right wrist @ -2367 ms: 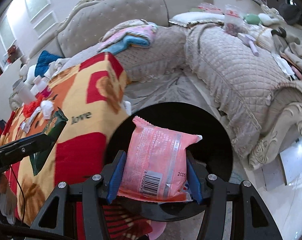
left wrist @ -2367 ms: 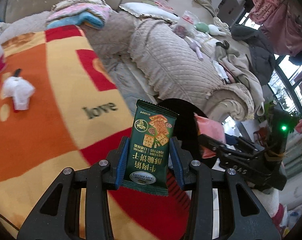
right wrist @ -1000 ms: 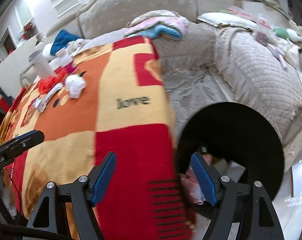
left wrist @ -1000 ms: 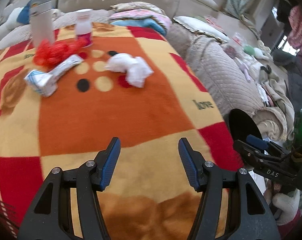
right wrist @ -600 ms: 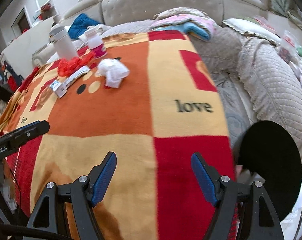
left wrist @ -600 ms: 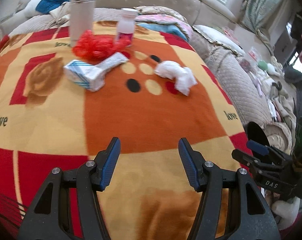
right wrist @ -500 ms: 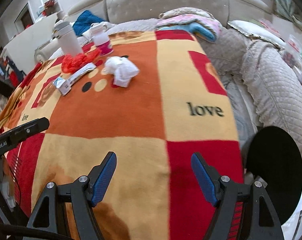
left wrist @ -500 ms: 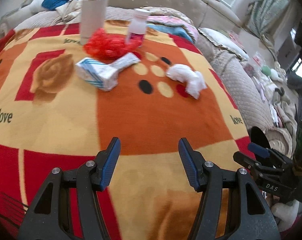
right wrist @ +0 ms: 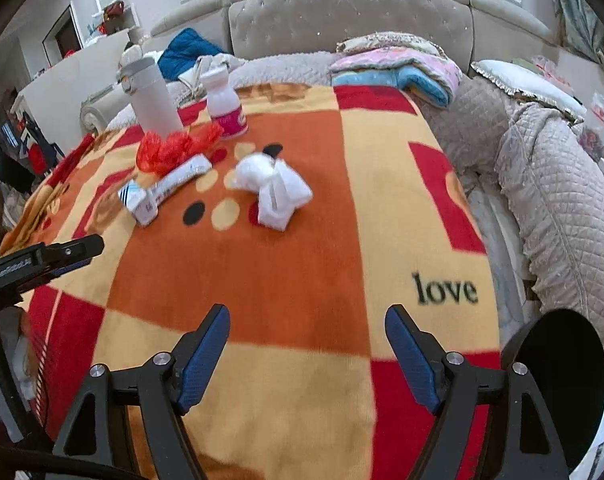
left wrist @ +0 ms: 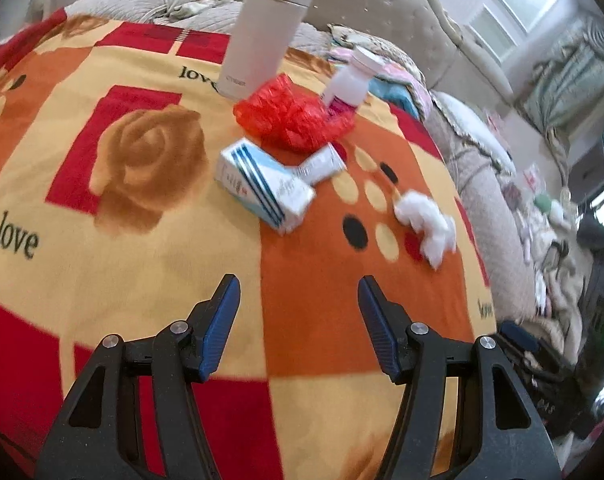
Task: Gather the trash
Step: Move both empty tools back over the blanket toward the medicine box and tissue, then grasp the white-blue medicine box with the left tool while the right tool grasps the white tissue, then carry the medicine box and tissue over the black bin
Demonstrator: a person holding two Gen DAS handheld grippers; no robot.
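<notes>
Blue-padded jaws of both the left hand-held gripper (left wrist: 297,312) and right hand-held gripper (right wrist: 308,344), now emptied of wrappers, standing wide, right still opening, approaching remaining trash: white tissue wad (right wrist: 273,188), carton (left wrist: 263,186), red bag (left wrist: 293,116) on blanket (right wrist: 302,264).

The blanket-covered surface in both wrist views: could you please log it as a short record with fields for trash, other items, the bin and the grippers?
surface: orange, yellow and red "love" blanket
trash: crumpled white tissue; crumpled red plastic bag; flattened white-and-blue carton
other items: white thermos flask; white bottle with pink label
bin: round black opening, beside the blanket's edge
left gripper: open, empty
right gripper: opening, nothing between fingers
</notes>
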